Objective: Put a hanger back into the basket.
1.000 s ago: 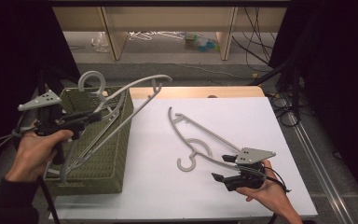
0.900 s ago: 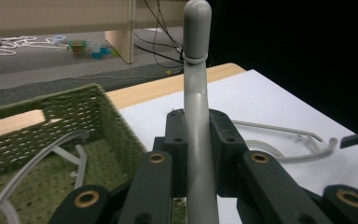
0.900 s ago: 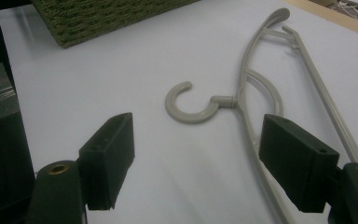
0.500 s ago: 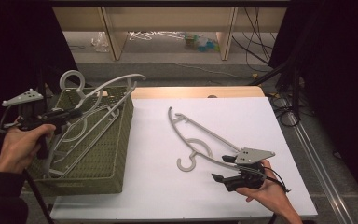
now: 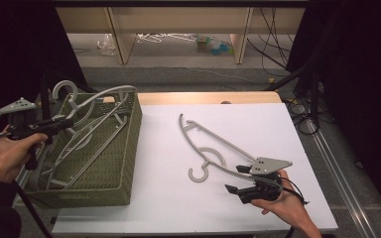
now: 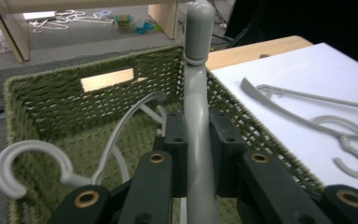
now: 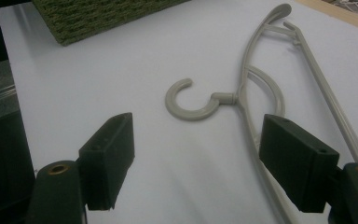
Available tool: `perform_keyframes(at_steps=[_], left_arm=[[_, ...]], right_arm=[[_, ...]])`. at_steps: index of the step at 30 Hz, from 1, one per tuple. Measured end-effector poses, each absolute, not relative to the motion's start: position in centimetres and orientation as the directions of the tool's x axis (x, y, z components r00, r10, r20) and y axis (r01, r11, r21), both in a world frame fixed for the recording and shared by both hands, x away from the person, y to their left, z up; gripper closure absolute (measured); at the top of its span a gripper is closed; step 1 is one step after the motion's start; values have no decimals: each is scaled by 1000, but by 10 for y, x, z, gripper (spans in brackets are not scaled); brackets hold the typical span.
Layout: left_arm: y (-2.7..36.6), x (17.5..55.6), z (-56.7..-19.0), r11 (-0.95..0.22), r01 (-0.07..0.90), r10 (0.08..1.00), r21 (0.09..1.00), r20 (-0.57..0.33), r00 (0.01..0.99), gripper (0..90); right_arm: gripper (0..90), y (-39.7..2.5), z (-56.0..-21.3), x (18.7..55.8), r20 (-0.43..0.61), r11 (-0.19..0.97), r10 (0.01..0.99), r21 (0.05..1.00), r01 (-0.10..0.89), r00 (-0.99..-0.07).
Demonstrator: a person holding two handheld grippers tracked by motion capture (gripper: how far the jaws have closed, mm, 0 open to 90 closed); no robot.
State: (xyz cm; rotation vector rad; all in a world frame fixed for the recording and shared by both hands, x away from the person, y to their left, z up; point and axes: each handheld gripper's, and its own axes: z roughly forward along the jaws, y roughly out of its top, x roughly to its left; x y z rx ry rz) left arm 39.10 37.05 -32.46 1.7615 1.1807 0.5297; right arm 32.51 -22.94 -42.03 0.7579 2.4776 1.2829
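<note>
My left gripper (image 5: 62, 123) is shut on one bar of a grey plastic hanger (image 5: 106, 94), which tilts over and into the green woven basket (image 5: 135, 144). In the left gripper view the jaws clamp the bar (image 6: 196, 116), and a grey hook (image 6: 28, 158) curls at the left inside the basket (image 6: 42, 100). A second grey hanger (image 5: 213, 144) lies flat on the white table top. My right gripper (image 5: 235, 178) stands open at that hanger's near end. In the right gripper view the hanger (image 7: 244, 93) lies between the jaws and beyond, passing close by the right jaw.
The basket stands at the table's left edge, its corner (image 7: 98, 14) in the right gripper view. Bare white table (image 5: 173, 198) spreads between the basket and the flat hanger. Behind the table are wooden shelf legs (image 5: 121, 34) and floor clutter; cables (image 5: 302, 109) hang at the right.
My left gripper has moved left and down with its hanger, which has sunk deeper over the basket. The right gripper and the hanger on the table have stayed still.
</note>
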Motion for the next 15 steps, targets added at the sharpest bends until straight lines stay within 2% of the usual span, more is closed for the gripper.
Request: perform_keyframes(at_steps=[11,15], left_arm=[[384,397,-335,-119,513,881,850,-148,449,787],[381,402,-340,-161,537,883,828,-123,454,787]], right_arm=[[273,-230,-420,325,15,479,552,812,332,-834],[273,-230,-421,326,11,484,549,811,328,-836]])
